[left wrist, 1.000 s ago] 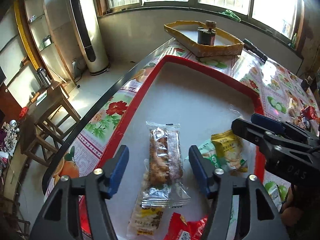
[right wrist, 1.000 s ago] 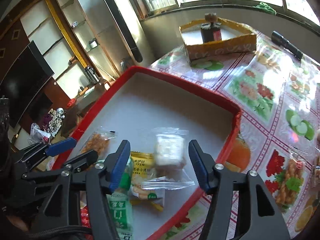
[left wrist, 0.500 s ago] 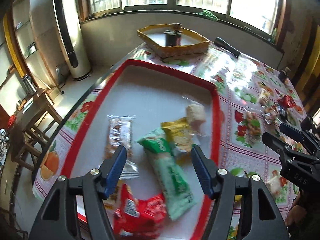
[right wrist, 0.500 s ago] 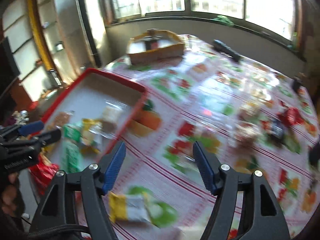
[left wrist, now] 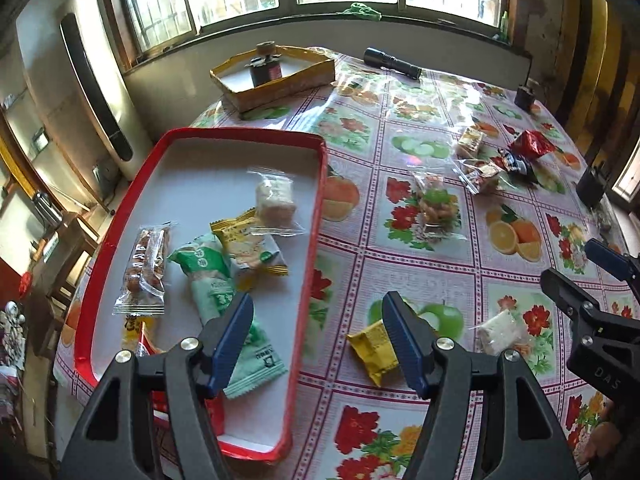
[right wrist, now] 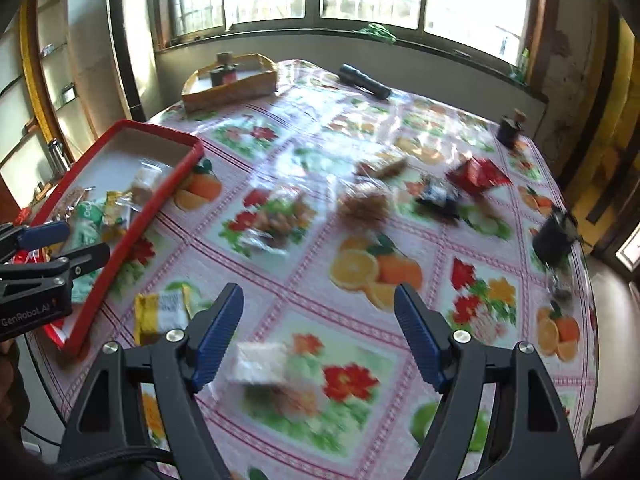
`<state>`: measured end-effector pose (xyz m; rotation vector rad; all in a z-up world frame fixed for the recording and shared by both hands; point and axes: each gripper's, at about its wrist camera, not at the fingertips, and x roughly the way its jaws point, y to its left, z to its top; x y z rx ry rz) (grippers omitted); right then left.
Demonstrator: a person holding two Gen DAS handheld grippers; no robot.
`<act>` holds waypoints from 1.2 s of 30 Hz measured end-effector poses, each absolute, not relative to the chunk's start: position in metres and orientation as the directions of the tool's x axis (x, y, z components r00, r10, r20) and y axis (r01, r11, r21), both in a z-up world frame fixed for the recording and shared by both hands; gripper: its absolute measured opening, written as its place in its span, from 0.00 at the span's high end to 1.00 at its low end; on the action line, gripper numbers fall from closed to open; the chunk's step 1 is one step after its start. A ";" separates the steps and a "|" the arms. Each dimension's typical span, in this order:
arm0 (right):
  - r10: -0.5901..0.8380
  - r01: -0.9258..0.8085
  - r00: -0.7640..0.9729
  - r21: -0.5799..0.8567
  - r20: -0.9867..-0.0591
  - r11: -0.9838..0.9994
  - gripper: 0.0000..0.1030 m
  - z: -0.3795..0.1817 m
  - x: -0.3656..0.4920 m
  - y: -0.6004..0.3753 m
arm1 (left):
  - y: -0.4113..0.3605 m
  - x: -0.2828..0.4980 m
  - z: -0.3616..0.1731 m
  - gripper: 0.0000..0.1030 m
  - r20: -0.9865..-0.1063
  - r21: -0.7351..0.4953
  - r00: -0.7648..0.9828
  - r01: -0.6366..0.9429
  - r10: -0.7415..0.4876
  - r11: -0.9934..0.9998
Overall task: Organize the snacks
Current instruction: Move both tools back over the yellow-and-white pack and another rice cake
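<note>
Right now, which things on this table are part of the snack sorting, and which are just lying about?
Job:
- red rectangular tray, several packets already in it
- yellow foil snack packet on the cloth
- white clear-wrapped snack
- loose packets at the far right, including a red foil bag

Lying about:
- black torch
- yellow cardboard box holding a dark jar
- small dark bottle

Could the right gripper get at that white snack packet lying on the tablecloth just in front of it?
Probably yes. The right gripper is open and holds nothing, and the white snack packet lies loose on the tablecloth near its left finger, with nothing on top of it.
</note>
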<state>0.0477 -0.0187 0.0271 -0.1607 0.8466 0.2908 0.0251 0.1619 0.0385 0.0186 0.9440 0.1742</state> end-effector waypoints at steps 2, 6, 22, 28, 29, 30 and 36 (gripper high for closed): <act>0.181 -0.295 0.628 -0.015 -0.757 0.955 0.23 0.026 0.042 -0.032 | 0.151 0.023 0.039 0.33 -0.797 0.113 0.576 -0.150 0.180 0.982; 0.155 -0.251 0.637 -0.013 -0.755 0.968 0.23 0.028 0.034 -0.055 | 0.138 0.021 0.037 0.30 -0.792 0.130 0.579 -0.150 0.194 0.980; 0.168 -0.194 0.607 0.060 -0.777 0.979 0.20 0.018 0.015 -0.095 | 0.100 0.013 0.014 0.26 -0.866 0.109 0.491 -0.005 0.098 0.994; 0.164 -0.181 0.589 0.069 -0.791 0.981 0.19 0.011 0.010 -0.102 | 0.088 0.012 0.002 0.26 -0.891 0.099 0.449 0.043 0.070 0.994; 0.163 -0.175 0.587 0.072 -0.793 0.982 0.19 0.010 0.010 -0.104 | 0.087 0.012 0.001 0.26 -0.893 0.100 0.444 0.046 0.069 0.994; 0.161 -0.170 0.584 0.074 -0.795 0.983 0.19 0.009 0.010 -0.105 | 0.087 0.012 -0.001 0.26 -0.897 0.097 0.437 0.051 0.065 0.994; 0.167 -0.152 0.565 0.097 -0.808 0.984 0.18 0.002 0.014 -0.115 | 0.085 0.016 -0.005 0.26 -0.912 0.077 0.408 0.055 0.048 0.996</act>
